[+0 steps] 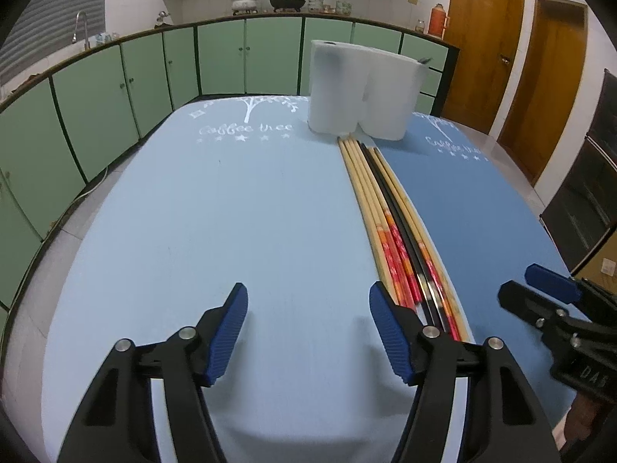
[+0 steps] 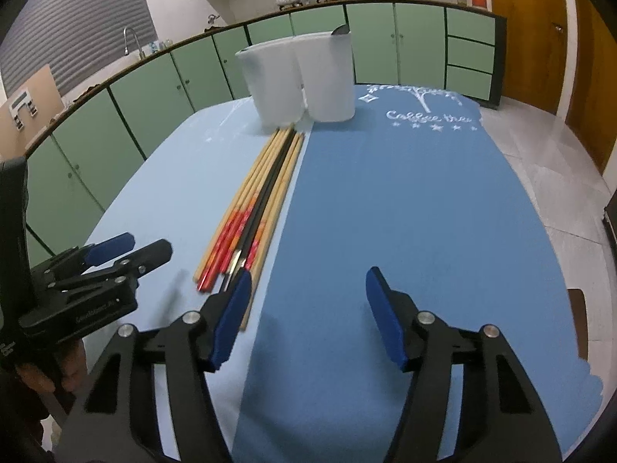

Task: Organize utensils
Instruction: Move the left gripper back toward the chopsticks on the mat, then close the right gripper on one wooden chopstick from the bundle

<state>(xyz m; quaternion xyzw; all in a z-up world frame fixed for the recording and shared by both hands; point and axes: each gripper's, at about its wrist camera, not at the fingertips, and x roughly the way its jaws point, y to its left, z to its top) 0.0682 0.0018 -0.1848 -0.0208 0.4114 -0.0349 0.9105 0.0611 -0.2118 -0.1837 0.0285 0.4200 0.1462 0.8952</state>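
Chopsticks (image 1: 389, 208) lie bundled on the desk (image 1: 231, 212), tips touching two white cups (image 1: 362, 92), likely their holders. Left tool (image 1: 308, 332) and right tool (image 2: 308, 316) flank them, both spread wide, empty.

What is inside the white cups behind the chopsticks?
Something dark pokes above the rim of the right-hand white cup. The other white cup shows nothing sticking out. The cup walls hide everything else inside.

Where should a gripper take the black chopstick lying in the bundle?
Probably at the near end of the black chopstick, from above, fingers across its width. It lies flat, wedged between wooden chopsticks, so only its top shows; the right gripper hovers closest, open.
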